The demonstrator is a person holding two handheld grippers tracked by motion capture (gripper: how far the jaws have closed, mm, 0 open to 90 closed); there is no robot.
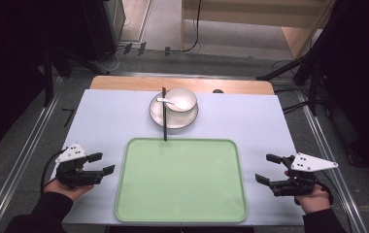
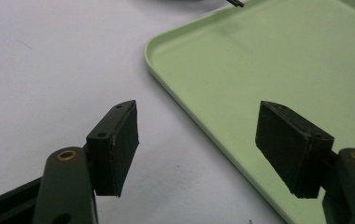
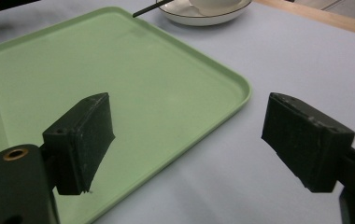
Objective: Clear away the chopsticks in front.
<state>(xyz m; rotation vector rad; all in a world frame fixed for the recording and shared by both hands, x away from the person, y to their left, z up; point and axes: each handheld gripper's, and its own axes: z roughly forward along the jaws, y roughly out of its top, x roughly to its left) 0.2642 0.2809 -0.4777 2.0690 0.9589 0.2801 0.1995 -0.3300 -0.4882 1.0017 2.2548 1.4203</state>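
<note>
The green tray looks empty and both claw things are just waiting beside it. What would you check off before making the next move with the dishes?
1. Both grippers open: ok. The left gripper and right gripper have their jaws spread with nothing between them.
2. Green tray free for dishes: ok, nothing lies on its bed.
3. Bowl seated on the plate: ok, upright, with a white spoon inside.
4. Black chopsticks: not ok. They lie across the plate, their near tip at the tray's far rim, so lifting the plate may roll them off.
5. Whether the bowl holds any liquid: cannot tell.
</note>
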